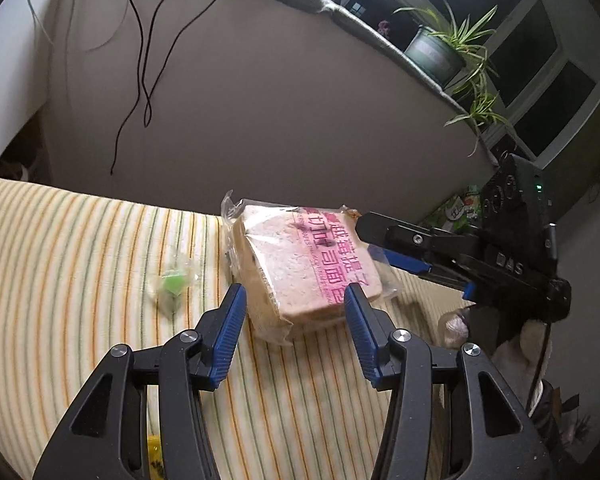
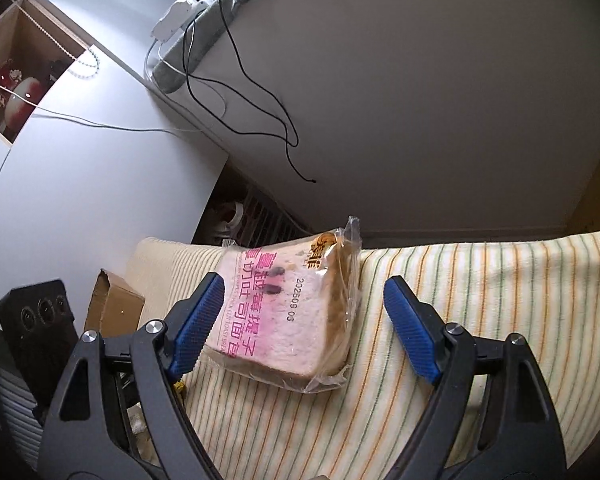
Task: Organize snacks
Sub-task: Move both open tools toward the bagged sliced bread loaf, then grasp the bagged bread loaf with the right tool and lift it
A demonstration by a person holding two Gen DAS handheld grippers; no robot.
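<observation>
Black-framed, blue-padded fingers of the left tool (image 1: 294, 328) fill the near edge of the left wrist view, its jaws standing partly apart with empty air between the pads, which touch nothing. Beneath them stretches a cream cloth with thin orange and green stripes (image 1: 80, 264), draped over a soft, rounded surface whose nature cannot be told. On that cloth, just beyond the left tool's fingertips, lies a clear plastic packet of thick-sliced toast bread printed with pink lettering (image 1: 300, 264), resting flat with one edge tipped up. From the right side reaches the right tool (image 1: 374, 246), its tips at the packet's far corner; in its own view the right tool (image 2: 304, 308) stands wide, the packet of bread (image 2: 284, 316) lying between its fingers, the left pad just beside the wrapper and the right pad well clear. A brown cardboard box (image 2: 114, 308) sits at the cloth's left edge. A potted spider plant with long green leaves (image 1: 448, 46) stands on a ledge behind. Smallest, a small green sweet in a clear wrapper (image 1: 172, 286) lies on the cloth left of the bread.
</observation>
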